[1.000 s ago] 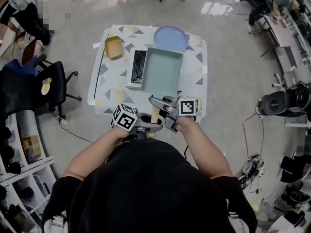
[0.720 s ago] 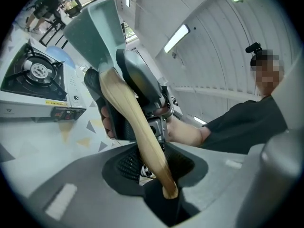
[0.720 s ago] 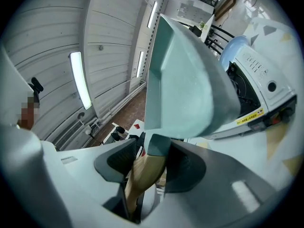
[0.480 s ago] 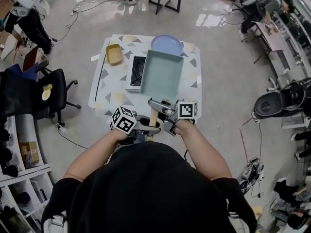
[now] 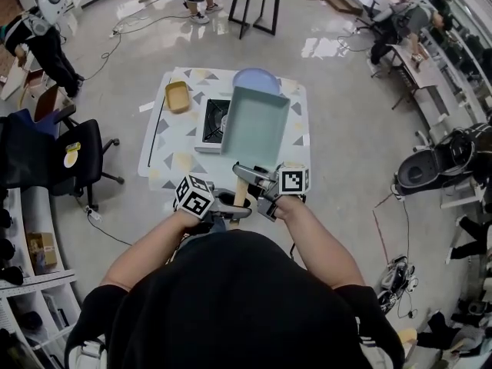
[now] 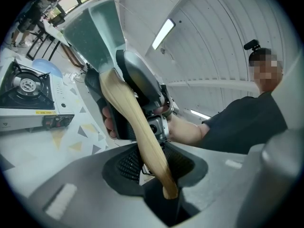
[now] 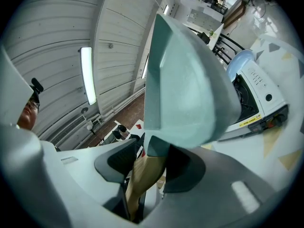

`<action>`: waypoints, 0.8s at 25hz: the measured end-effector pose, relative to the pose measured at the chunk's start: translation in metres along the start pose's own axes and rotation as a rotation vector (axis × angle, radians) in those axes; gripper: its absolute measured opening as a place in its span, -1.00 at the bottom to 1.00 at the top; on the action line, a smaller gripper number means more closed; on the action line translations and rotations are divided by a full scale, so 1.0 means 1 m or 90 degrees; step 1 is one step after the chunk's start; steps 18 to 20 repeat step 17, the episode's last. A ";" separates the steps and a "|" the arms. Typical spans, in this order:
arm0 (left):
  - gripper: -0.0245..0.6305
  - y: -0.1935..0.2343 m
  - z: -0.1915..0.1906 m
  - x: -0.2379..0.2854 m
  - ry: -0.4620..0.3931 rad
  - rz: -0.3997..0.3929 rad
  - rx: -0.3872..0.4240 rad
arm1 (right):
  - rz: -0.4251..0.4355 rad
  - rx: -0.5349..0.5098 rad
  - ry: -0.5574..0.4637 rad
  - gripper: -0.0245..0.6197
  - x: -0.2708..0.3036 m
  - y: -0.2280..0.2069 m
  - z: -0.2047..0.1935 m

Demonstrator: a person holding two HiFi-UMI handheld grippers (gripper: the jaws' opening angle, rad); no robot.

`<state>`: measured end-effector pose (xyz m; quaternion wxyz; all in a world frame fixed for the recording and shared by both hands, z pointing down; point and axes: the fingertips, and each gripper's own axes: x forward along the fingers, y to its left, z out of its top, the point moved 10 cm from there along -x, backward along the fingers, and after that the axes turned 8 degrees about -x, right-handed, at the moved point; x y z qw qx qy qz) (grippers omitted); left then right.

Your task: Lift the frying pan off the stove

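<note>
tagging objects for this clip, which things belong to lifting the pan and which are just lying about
Job:
pale green rectangular frying pan
its light wooden handle
white portable gas stove

Lying about:
round blue plate
small yellow dish
black office chair

The left claw (image 5: 233,206) and right claw (image 5: 257,187) close on the handle (image 5: 240,192) from either side, left claw nearer its end. The right claw's jaws have just been closing on it. The pan (image 5: 257,125) stretches ahead of both claws, up over the table (image 5: 173,160). The stove (image 5: 211,123) sits on the table ahead-left of the claws, partly under the pan's left edge. A plate (image 5: 256,79) lies beyond the pan's far end. A dish (image 5: 177,96) lies far ahead-left, past the stove.
</note>
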<state>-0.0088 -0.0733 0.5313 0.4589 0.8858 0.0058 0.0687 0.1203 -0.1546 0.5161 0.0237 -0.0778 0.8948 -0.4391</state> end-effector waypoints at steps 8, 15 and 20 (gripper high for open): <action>-0.16 -0.010 -0.005 -0.002 0.001 -0.001 0.013 | -0.003 -0.017 -0.005 -0.32 0.001 0.014 -0.004; -0.16 -0.013 -0.009 -0.002 0.007 0.003 0.019 | -0.007 -0.018 -0.006 -0.33 -0.001 0.017 -0.009; -0.16 -0.014 -0.010 -0.002 0.009 0.005 0.020 | -0.007 -0.011 -0.009 -0.33 -0.002 0.019 -0.011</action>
